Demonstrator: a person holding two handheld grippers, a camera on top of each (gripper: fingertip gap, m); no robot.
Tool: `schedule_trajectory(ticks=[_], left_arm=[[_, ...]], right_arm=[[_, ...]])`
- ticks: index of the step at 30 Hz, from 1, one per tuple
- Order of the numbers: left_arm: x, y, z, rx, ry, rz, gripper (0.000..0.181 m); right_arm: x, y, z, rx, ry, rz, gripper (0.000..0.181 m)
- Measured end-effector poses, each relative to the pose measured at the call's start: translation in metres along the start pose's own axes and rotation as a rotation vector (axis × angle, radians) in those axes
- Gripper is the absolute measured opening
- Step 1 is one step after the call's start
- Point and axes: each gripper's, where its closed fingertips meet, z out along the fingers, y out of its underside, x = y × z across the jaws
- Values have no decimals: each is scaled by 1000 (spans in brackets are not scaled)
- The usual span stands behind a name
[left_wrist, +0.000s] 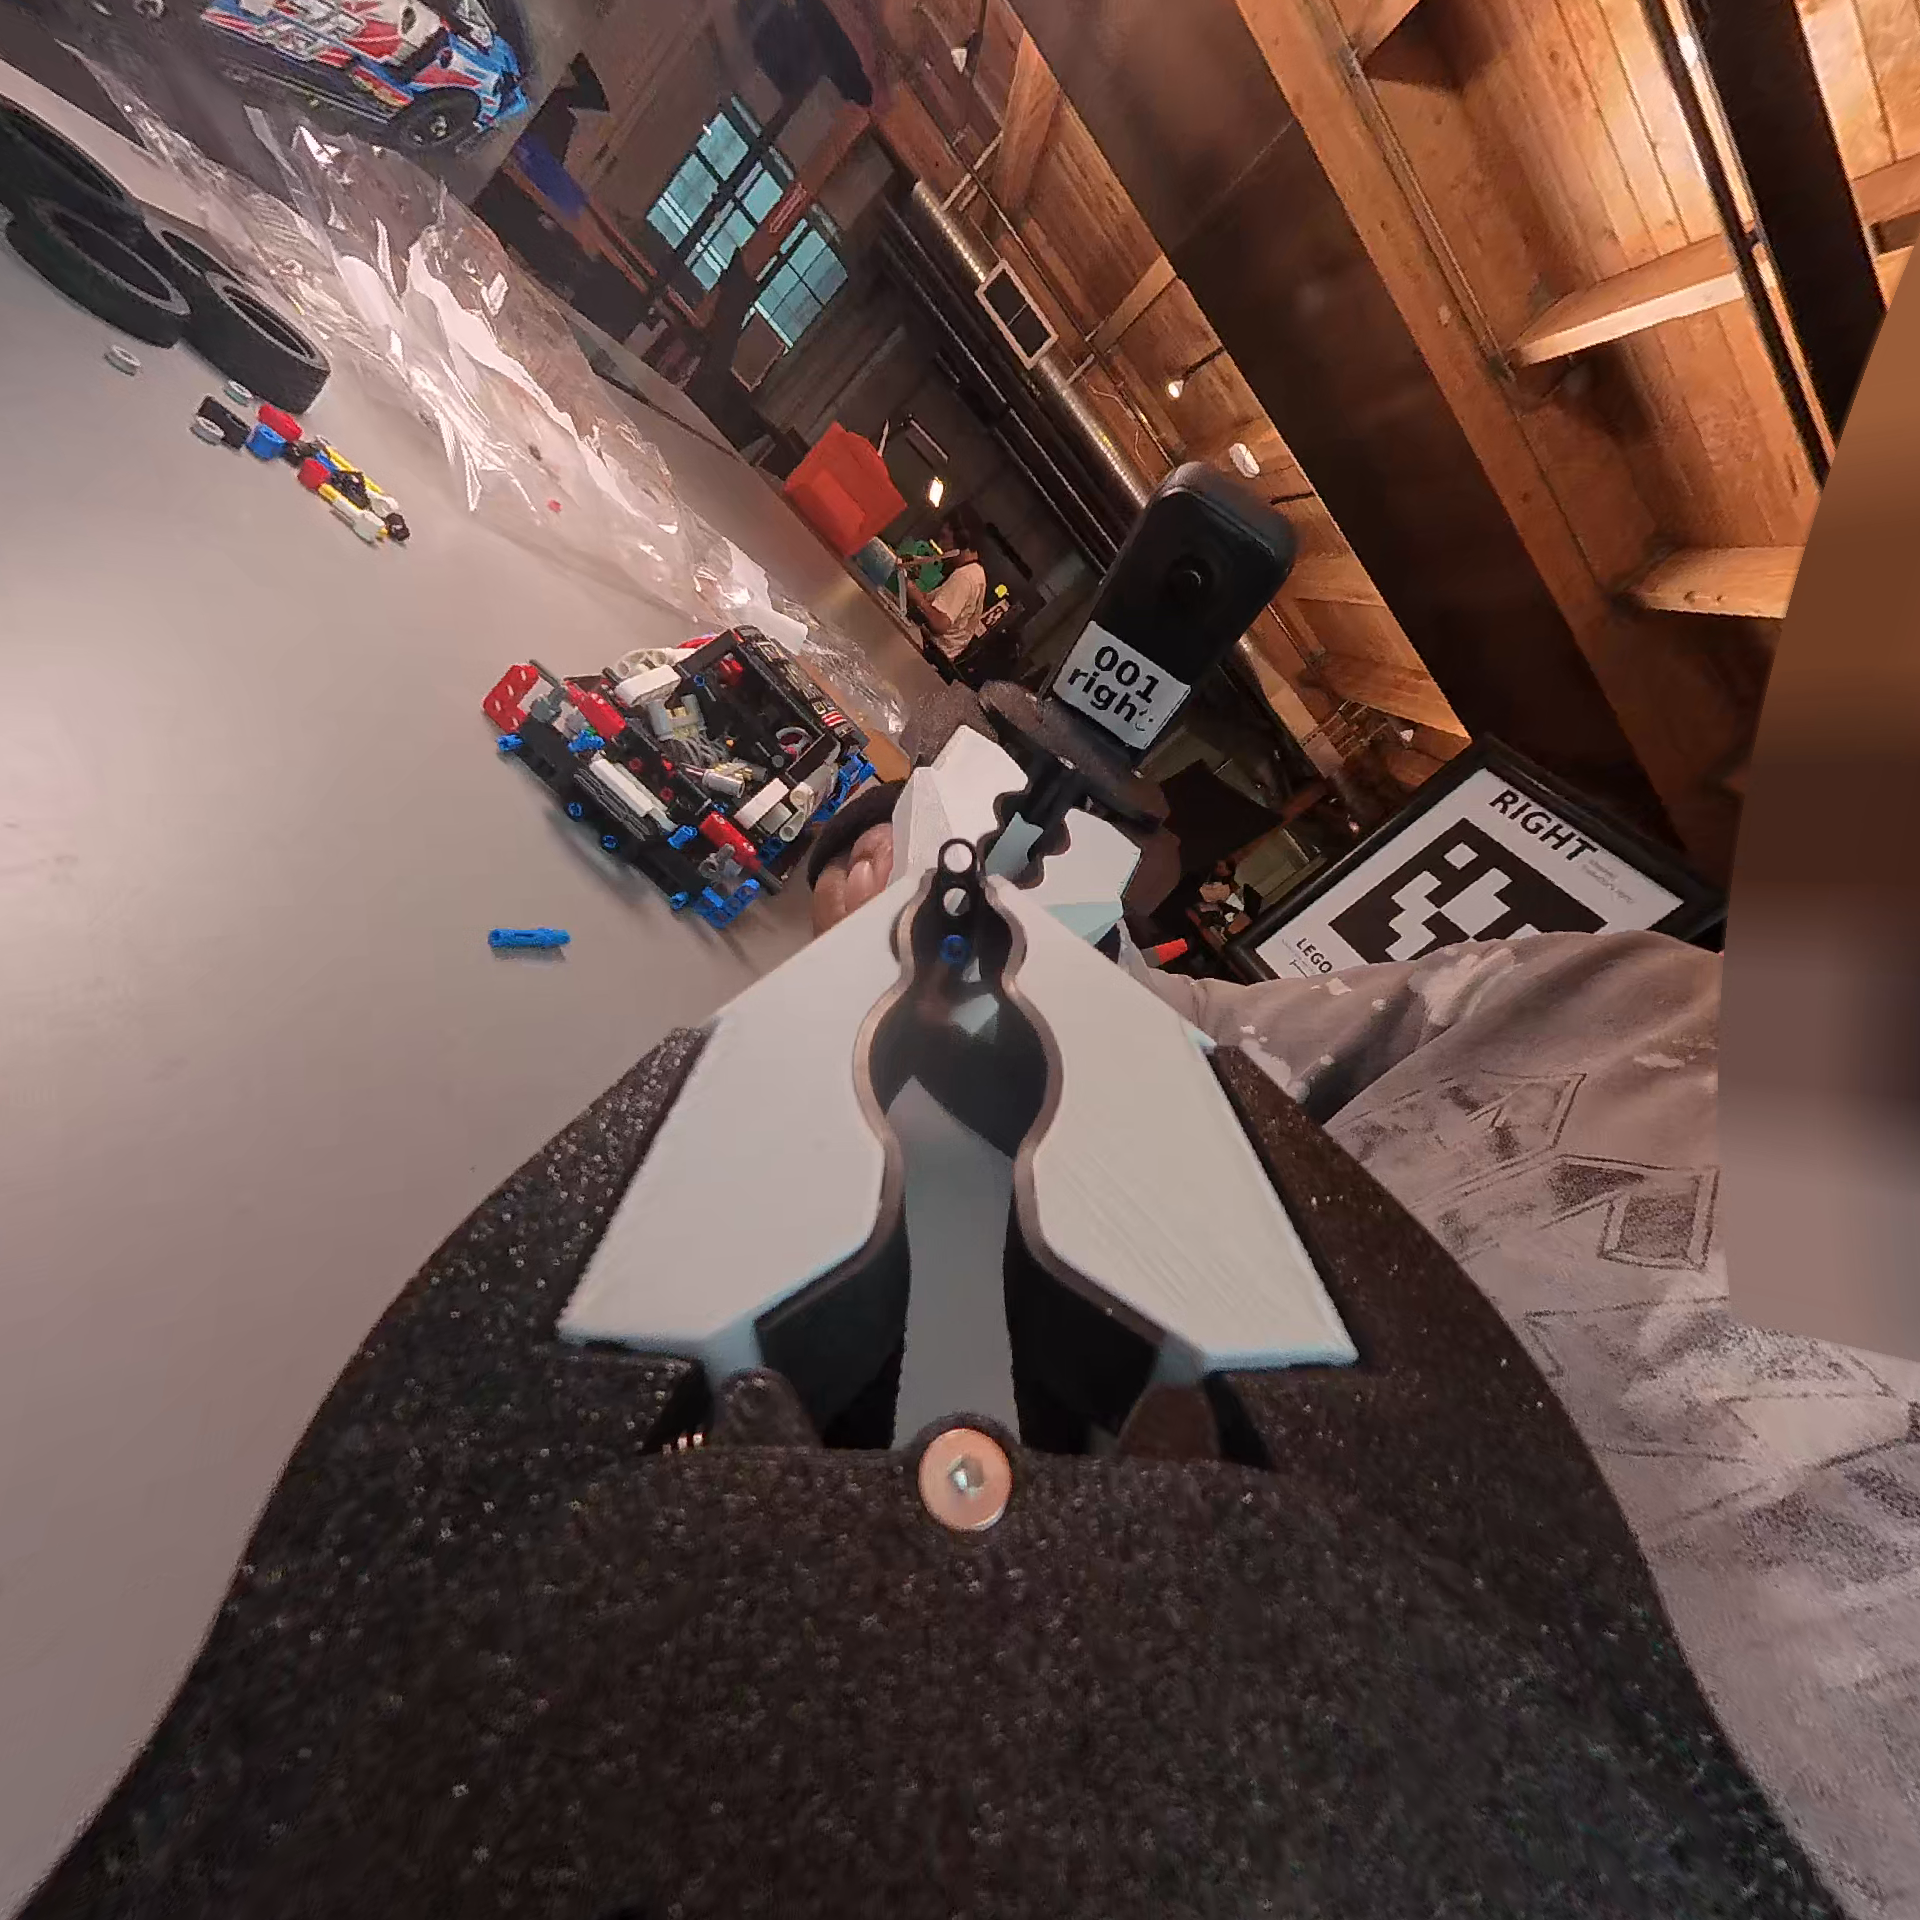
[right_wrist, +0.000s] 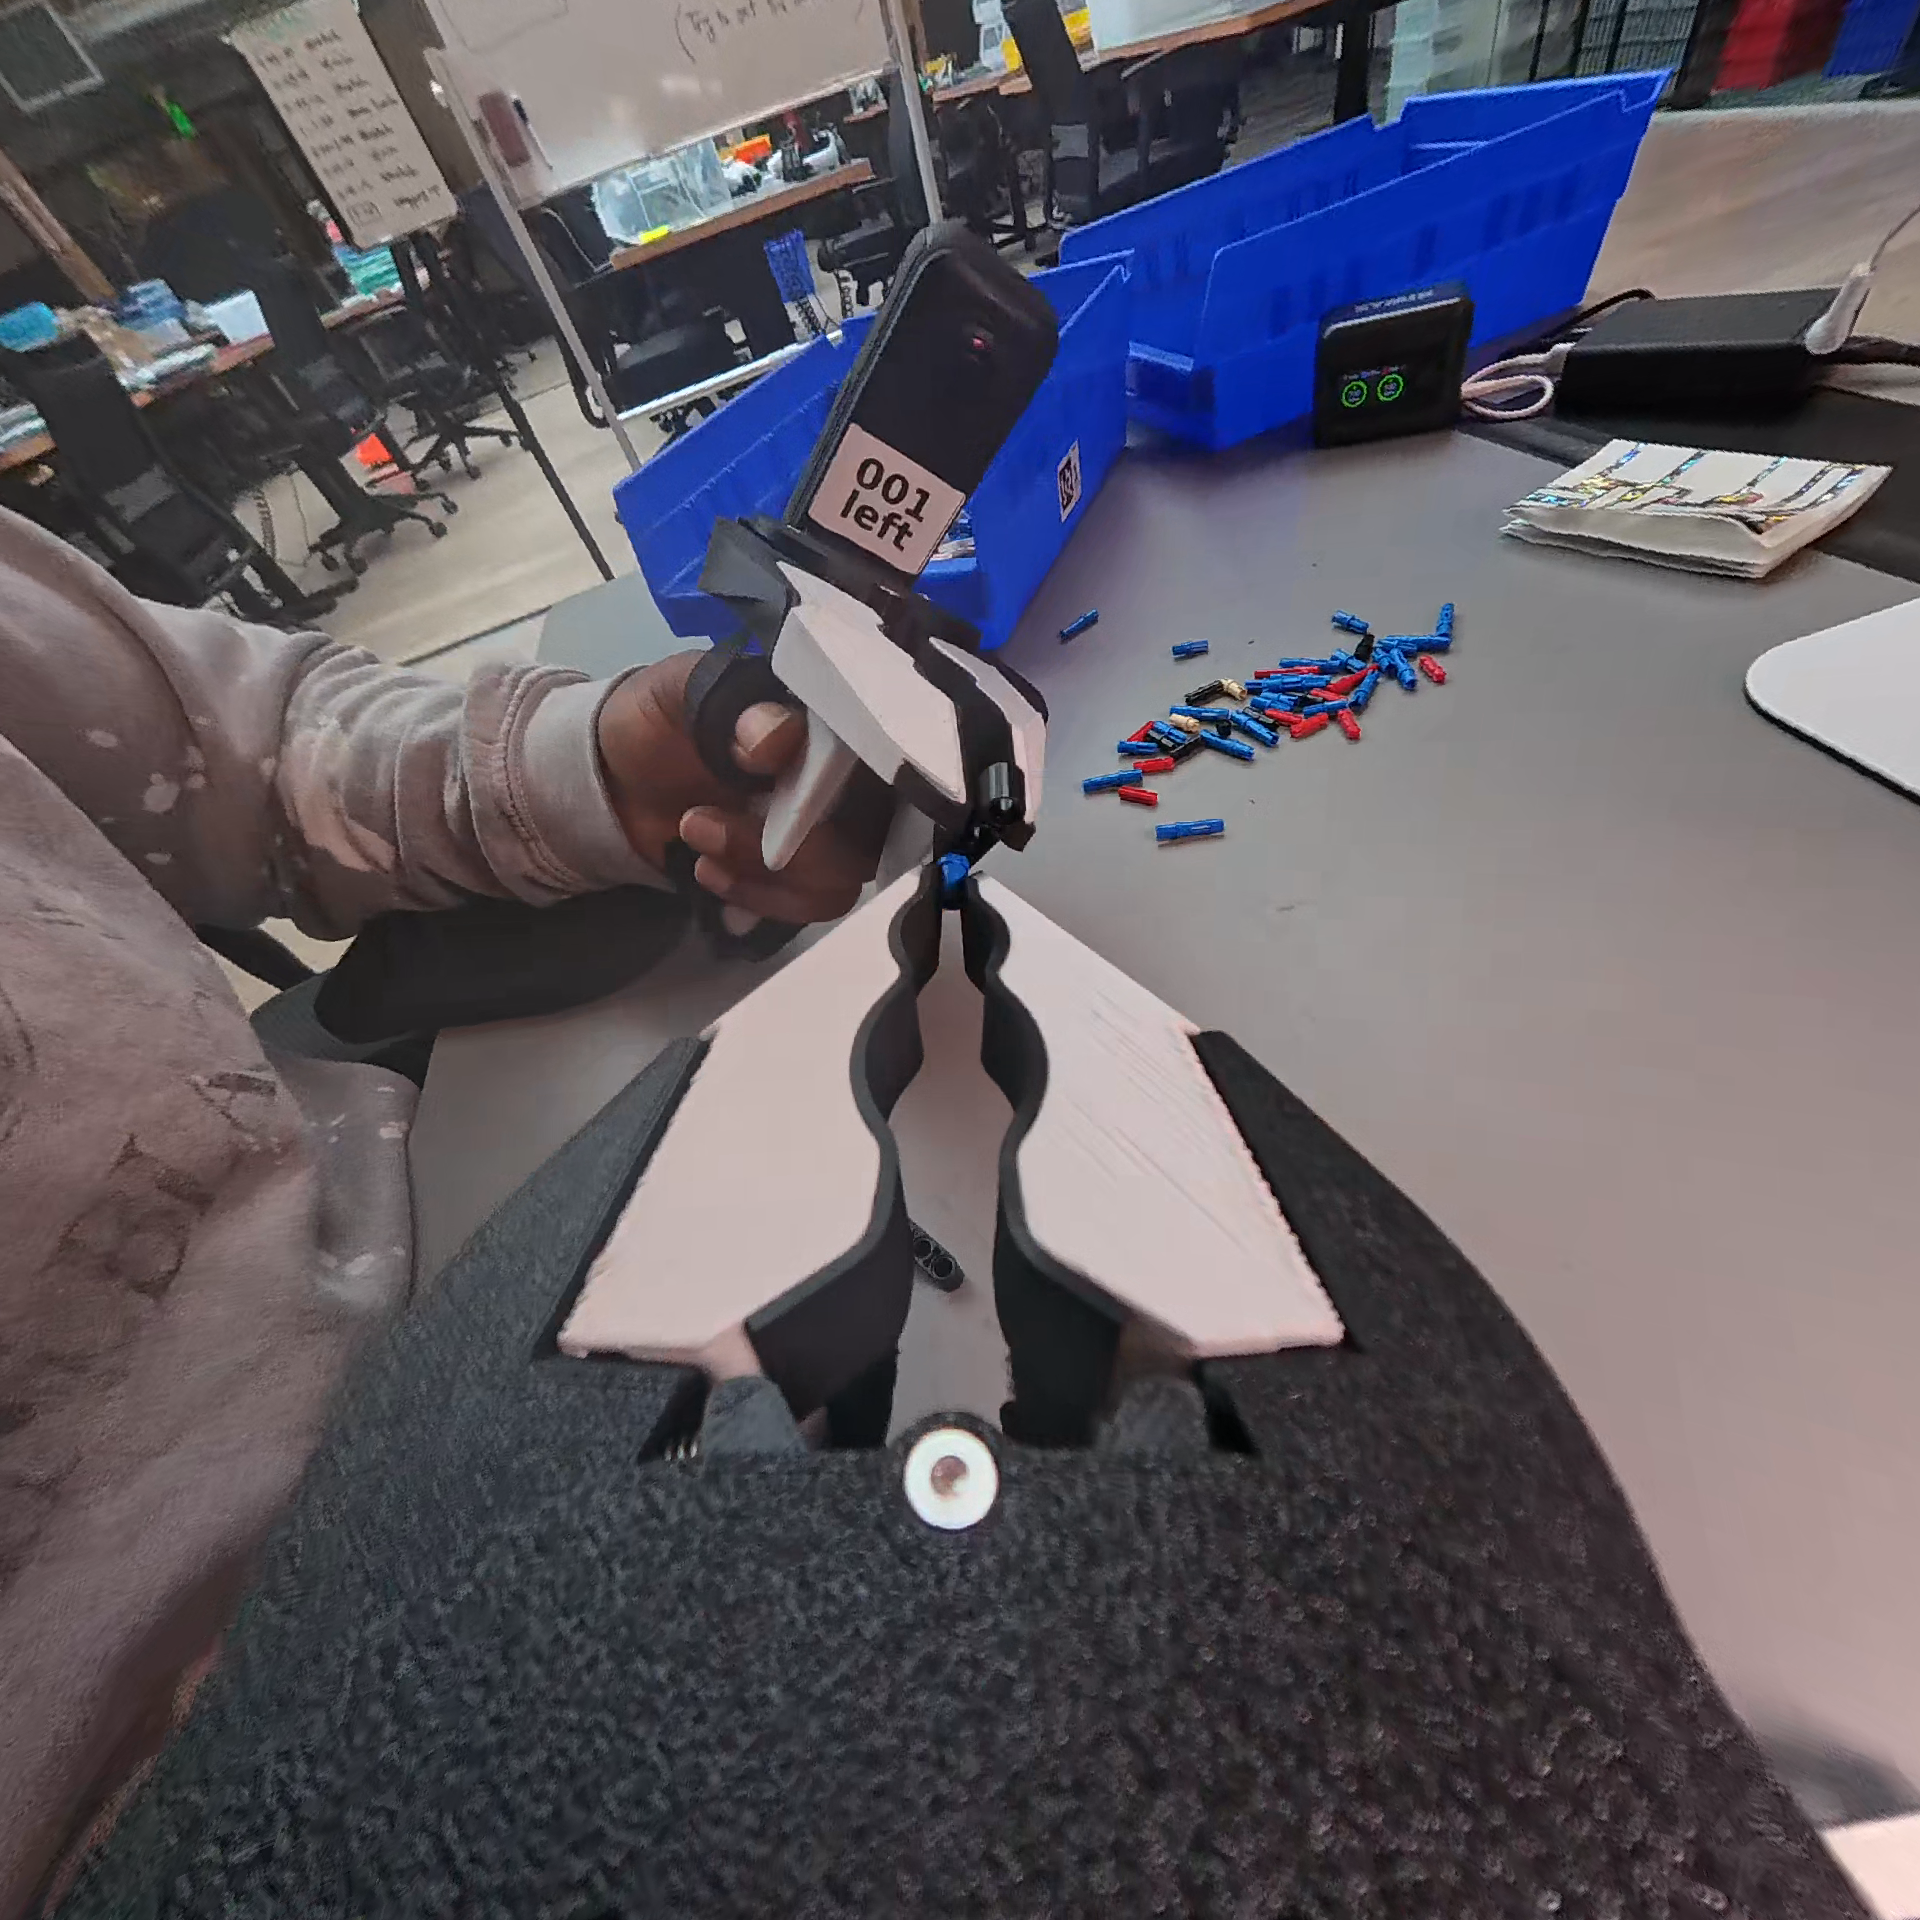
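Two claws meet tip to tip above the table (right_wrist: 1455, 1039): left claw (left_wrist: 956, 883) clenched on a black beam (left_wrist: 957, 871), right claw (right_wrist: 949, 883) clenched on a blue pin (right_wrist: 950, 876), loose pins (right_wrist: 1288, 696) nearby.

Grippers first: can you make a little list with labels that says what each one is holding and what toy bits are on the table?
left gripper: shut on a black holed beam, blue pin stuck in it
right gripper: shut on a blue pin, tip to tip with the left one
part-built brick car: on the grey table, beyond the left gripper
loose pin: blue, lying alone near that car
pin pile: blue, red and black, beyond the right gripper
blue bins: behind the pile
tyres: black, far end
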Motion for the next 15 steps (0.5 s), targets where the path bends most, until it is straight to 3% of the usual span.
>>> schedule_trajectory(ticks=[1, 8, 15], left_arm=[[1, 2, 0, -12, 0, 10, 2], [11, 24, 6, -215, 6, 147, 4], [3, 47, 3, -356, -94, 353, 7]], right_arm=[[-1, 1, -1, -8, -2, -12, 2], [-15, 13, -16, -93, -85, -81, 2], [-18, 31, -10, -182, -39, -212, 2]])
